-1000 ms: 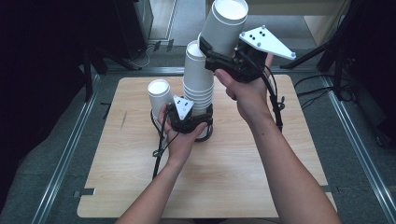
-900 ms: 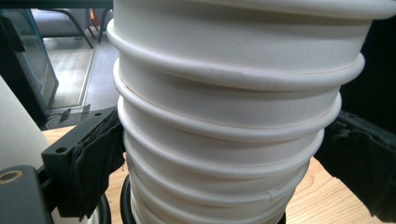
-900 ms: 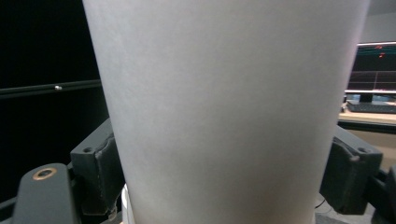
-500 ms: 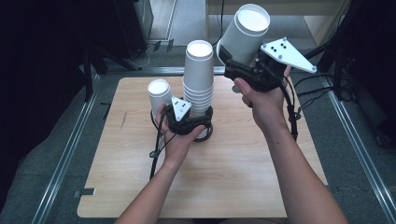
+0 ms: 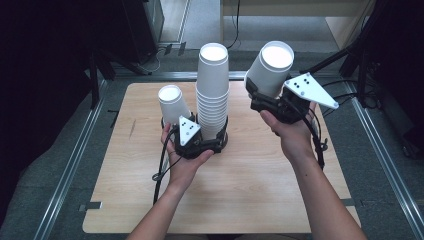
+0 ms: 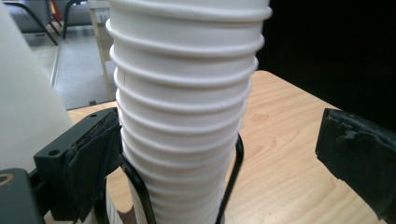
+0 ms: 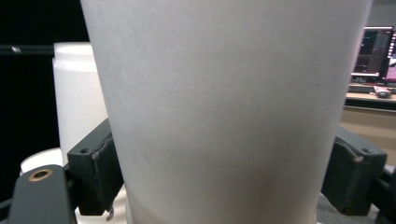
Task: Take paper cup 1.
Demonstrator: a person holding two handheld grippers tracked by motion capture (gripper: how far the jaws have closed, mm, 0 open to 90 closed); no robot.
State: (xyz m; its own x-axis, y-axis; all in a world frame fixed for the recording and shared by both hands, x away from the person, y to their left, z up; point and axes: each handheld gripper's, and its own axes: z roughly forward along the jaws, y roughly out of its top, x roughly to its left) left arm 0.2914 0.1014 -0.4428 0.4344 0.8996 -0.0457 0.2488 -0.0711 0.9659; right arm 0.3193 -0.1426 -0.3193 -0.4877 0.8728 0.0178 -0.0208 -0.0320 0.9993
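A: The left gripper stood spread wide around the cup stack, one pad touching.

B: Right of that stack, the right gripper, jaws just easing, clasped a lone cup; setting it down seemed next.

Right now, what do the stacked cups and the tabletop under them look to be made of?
Stack of cups: seemingly paper, matte white, with thin rolled rims showing as ridges where they nest. Single cup in the right gripper: same matte white, likely paper. Table: light wood look with visible grain, smooth; solid or laminate I cannot tell.
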